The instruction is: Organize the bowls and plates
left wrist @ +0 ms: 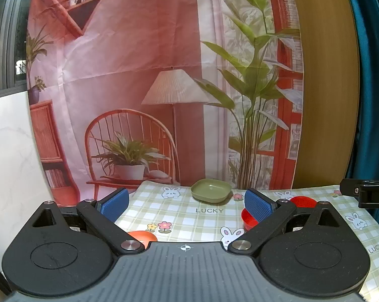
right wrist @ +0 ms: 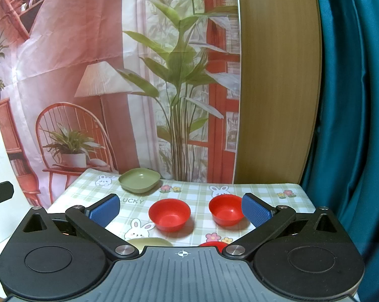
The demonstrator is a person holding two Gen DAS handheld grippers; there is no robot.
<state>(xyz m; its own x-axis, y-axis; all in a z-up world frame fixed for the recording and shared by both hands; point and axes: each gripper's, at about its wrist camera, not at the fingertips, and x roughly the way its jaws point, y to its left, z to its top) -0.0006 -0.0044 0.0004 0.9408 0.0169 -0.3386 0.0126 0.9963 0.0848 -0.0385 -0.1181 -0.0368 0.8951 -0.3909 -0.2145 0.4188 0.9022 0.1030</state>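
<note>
A green square dish [left wrist: 211, 190] [right wrist: 139, 180] sits at the far side of the table. Two red bowls [right wrist: 169, 215] [right wrist: 226, 209] stand side by side in the right wrist view, well beyond my open right gripper [right wrist: 181, 208], whose blue pads [right wrist: 255, 210] hold nothing. Near its base a pale green dish edge [right wrist: 150, 242] and a red rim [right wrist: 213, 244] peek out. My left gripper [left wrist: 187, 203] is open and empty over the cloth; one red bowl [left wrist: 249, 219] shows behind its right pad, another [left wrist: 303, 202] farther right, and an orange-red dish [left wrist: 142, 237] lies low left.
The table wears a checked cloth [right wrist: 197, 193] with rabbits and flowers. A printed backdrop [left wrist: 139, 75] hangs behind it, with a wooden panel [right wrist: 277, 75] and teal curtain [right wrist: 352, 100] to the right. The other gripper's black body [left wrist: 365, 192] juts in at right.
</note>
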